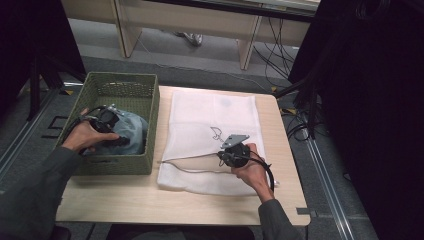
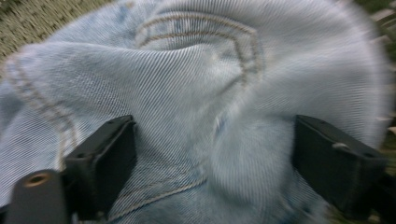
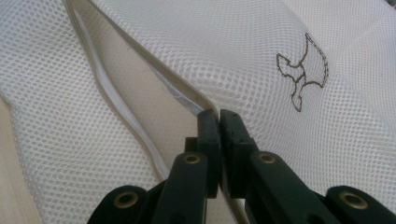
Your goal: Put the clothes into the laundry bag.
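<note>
While the wooden surface (image 1: 125, 200) carried everything in reach, the largest thing on it was the white mesh laundry bag (image 1: 210, 125), spread flat over its middle with its long axis running away from the person. At the bag's left stood the green woven basket (image 1: 122, 165), just beside the bag's edge. Inside the basket lay the folded light-blue jeans (image 1: 127, 132), bunched against its near right wall.

The left gripper (image 1: 111, 131) was down in the basket over the denim. In the left gripper view its fingers (image 2: 105, 163) stood wide apart, with a hump of jeans (image 2: 196, 93) swelling up between them; the picture was blurred, and the pads did not appear to press on the cloth. The denim lay straight ahead of and below those fingers, so a short push down and a squeeze seemed all that a grasp would need.

The right gripper (image 1: 222, 156) rested on the bag's near part. In the right gripper view its fingers (image 3: 208, 140) were closed tight on the hemmed lip of the bag's opening (image 3: 187, 100), with the mouth gaping to their left.

That mouth faced the basket side, so the jeans would probably travel rightward from the basket into it, and the left hand was the nearer one to carry them.
</note>
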{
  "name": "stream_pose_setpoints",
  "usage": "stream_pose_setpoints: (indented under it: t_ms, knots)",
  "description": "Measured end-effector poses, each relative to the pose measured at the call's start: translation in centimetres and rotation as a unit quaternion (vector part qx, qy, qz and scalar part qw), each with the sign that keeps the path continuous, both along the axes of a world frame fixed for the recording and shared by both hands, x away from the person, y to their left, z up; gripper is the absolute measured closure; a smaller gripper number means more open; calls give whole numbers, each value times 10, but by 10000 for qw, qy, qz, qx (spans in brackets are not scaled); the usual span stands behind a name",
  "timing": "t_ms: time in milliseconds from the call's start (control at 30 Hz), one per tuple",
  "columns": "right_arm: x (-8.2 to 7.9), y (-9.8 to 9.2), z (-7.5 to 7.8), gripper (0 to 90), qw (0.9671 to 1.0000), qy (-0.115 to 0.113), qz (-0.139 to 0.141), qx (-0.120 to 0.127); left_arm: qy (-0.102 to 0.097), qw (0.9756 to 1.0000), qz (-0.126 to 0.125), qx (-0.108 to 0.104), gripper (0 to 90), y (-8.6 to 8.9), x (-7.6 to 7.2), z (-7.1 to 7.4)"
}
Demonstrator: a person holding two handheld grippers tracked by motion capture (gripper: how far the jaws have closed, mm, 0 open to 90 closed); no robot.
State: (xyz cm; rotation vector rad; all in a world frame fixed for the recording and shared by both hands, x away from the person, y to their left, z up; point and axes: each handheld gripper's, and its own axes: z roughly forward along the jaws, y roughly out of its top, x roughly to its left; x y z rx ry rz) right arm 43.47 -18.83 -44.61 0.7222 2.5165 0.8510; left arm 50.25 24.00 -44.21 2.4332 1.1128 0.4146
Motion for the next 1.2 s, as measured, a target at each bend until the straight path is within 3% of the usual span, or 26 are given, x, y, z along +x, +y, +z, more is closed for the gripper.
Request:
stream_pose_setpoints:
  t_ms: [67, 133, 167, 200, 267, 300, 367, 400, 500, 567, 633, 700, 800, 833, 900, 933, 1067, 1200]
  knots:
    - [-1, 0, -1, 883, 9999, 97, -38, 4, -106, 9998, 78, 153, 0, -4, 7, -11]
    - [0, 0, -1, 883, 10000, 11, -26, -20, -218, 9987, -29, 450, 0, -7, 13, -21]
    - [1, 1, -2, 883, 10000, 2, 23, -11, -231, 9987, -41, 455, 0, -8, 16, -26]
    - [-2, 1, -2, 883, 9999, 140, -62, -4, -226, 9988, 13, 433, 0, -7, 19, -28]
    - [-2, 1, -3, 883, 9999, 113, -48, -11, -199, 9987, 189, 424, 23, -6, 24, -28]
    - [-1, 1, -3, 883, 10000, 81, -44, 10, -257, 9983, 300, 432, 126, -6, 24, -26]
    - [-1, 0, -3, 882, 10000, 54, -7, -10, -494, 9966, 392, 532, 454, -2, 25, -22]
    - [-1, -1, -3, 882, 10000, 63, 22, -14, -513, 9966, 436, 479, 526, 0, 25, -19]
    - [0, -1, -3, 883, 10000, 2, 51, -7, -720, 9948, 660, 286, 643, 5, 24, -11]
    - [0, -1, -3, 883, 10000, 2, 43, -26, -877, 9926, 747, 371, 657, 7, 22, -2]
    - [-1, -1, -3, 883, 10000, 46, -15, -18, -769, 9938, 687, 406, 588, 9, 20, 5]
    - [-1, -1, -4, 882, 10000, 45, -3, -6, -598, 9944, 767, 419, 348, 12, 20, 7]
    - [-2, 0, -5, 882, 10000, 60, -47, -1, -837, 9891, 1031, 631, 122, 20, 20, 6]
    - [-2, 0, -4, 882, 10000, 58, -56, 3, -768, 9889, 1100, 640, 92, 22, 20, 4]
    - [-3, 1, -4, 883, 9999, 120, -75, -14, -531, 9925, 1073, 257, 74, 25, 23, -7]
    - [-2, 1, -5, 882, 9999, 94, -14, -46, -503, 9930, 1051, 203, 37, 26, 24, -11]
    - [-3, 2, -5, 882, 9998, 160, -101, -30, -511, 9931, 991, 351, 0, 27, 34, -29]
    - [-3, 2, -7, 882, 9997, 212, -67, -37, -349, 9941, 1021, 128, 0, 28, 41, -43]
